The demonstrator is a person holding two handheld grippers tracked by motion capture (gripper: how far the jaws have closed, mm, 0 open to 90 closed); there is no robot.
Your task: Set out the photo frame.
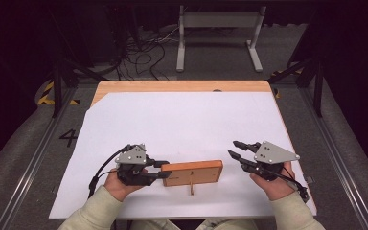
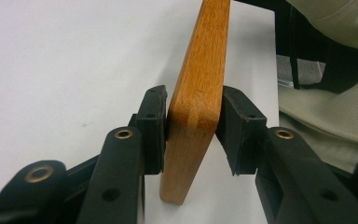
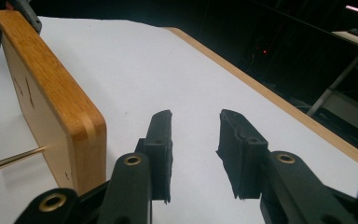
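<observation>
Wooden and honey-coloured, the board [image 1: 192, 173] stood on its long edge on the white sheet [image 1: 182, 129] that covered the desk [image 1: 182, 86], towards the sheet's near edge. A thin brass pin [image 3: 15, 158] stuck out of the board's broad face on the person's side. At the board's left end the left claw [image 1: 165, 169] had just closed on it, one pad [image 2: 153, 128] pressed against each broad face. Off the board's right end, just apart from it, the right claw [image 1: 235, 148] hovered with its jaws partly open and nothing between them, its pads [image 3: 162, 144] over bare sheet.
</observation>
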